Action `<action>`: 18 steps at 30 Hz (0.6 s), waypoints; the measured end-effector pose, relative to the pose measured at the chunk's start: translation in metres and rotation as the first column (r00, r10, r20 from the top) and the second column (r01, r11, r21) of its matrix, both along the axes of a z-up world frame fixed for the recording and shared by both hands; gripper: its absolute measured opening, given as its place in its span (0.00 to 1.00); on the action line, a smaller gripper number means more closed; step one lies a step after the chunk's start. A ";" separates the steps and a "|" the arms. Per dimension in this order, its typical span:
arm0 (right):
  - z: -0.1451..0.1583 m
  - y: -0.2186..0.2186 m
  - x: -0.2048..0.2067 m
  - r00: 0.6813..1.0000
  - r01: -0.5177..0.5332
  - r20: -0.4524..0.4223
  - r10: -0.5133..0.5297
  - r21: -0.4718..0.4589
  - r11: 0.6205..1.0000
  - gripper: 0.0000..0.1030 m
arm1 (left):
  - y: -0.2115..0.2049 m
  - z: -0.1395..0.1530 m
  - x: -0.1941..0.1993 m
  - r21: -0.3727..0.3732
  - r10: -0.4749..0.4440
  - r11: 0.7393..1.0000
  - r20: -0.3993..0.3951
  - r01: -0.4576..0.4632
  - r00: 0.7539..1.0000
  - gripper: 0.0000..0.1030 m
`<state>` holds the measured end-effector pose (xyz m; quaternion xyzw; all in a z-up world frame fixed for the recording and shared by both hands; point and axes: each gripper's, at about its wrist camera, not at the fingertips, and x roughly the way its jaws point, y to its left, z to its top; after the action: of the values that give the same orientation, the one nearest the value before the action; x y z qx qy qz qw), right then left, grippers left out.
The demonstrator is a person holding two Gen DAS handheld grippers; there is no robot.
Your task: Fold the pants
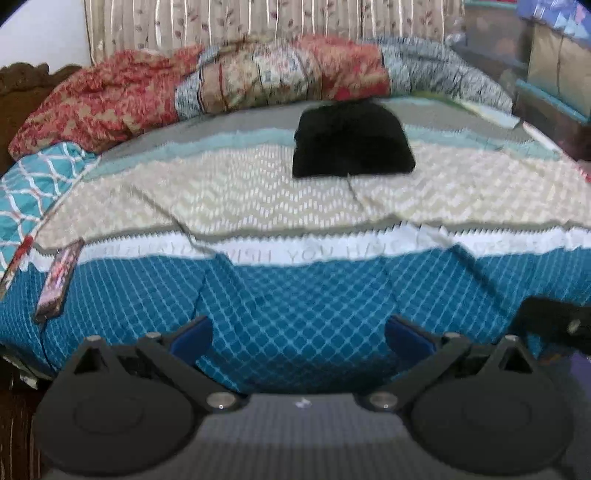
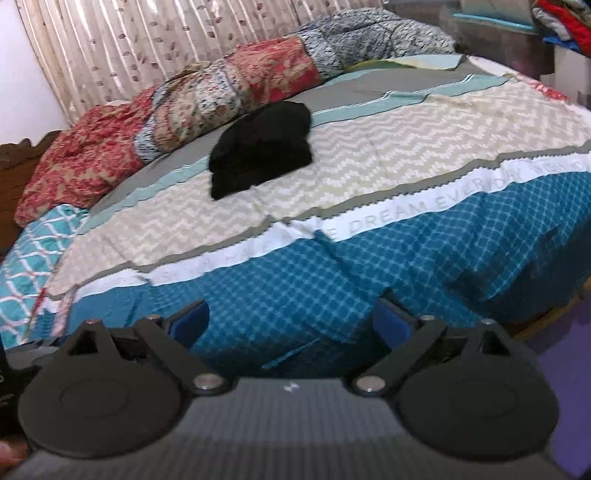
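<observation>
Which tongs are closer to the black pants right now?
Neither clearly. Left tongs and right tongs both hover open over the bed's near blue edge, far short of the black pants, which lie folded mid-bed.

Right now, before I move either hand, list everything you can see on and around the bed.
pants: one, black, folded into a compact bundle, far middle of the bed.
bedspread: one, blue checks, white lettered band, beige zigzag, covers the bed.
quilt: one, red, beige and grey floral, bunched along the far edge.
pillow: one, teal lattice, far left.
curtain: one, beige striped with leaves, behind the bed.
phone-like object: one, dark, left edge of the bed; blurred.
left gripper: fingers apart, empty, over near edge.
right gripper: fingers apart, empty, over near edge.
</observation>
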<state>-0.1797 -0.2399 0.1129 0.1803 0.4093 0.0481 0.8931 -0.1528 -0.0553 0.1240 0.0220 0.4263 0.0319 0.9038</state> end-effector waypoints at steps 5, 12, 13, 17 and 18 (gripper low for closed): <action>0.013 0.007 -0.011 1.000 -0.010 0.016 0.010 -0.014 1.000 0.94 | -0.004 0.021 -0.010 0.020 -0.013 1.000 0.051 0.012 0.999 1.00; 0.017 0.015 -0.016 0.999 -0.027 0.030 0.027 -0.011 1.000 1.00 | -0.002 0.032 -0.016 0.021 0.008 1.000 0.030 -0.009 1.000 1.00; 0.017 0.013 -0.017 0.999 -0.028 0.031 0.028 -0.008 1.000 1.00 | -0.002 0.032 -0.017 0.017 0.015 1.000 0.021 -0.016 1.000 1.00; 0.016 0.016 -0.016 1.000 -0.023 0.020 0.023 -0.013 1.000 1.00 | 0.003 0.029 -0.017 -0.021 0.027 0.999 -0.024 -0.027 0.999 1.00; 0.016 0.016 -0.016 1.000 -0.022 0.018 0.022 -0.016 1.000 1.00 | 0.003 0.028 -0.017 -0.027 0.030 0.999 -0.033 -0.030 0.999 1.00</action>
<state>-0.1954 -0.2241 0.1288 0.1684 0.4035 0.0565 0.8976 -0.1700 -0.0518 0.1522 0.0039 0.4416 0.0393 0.8964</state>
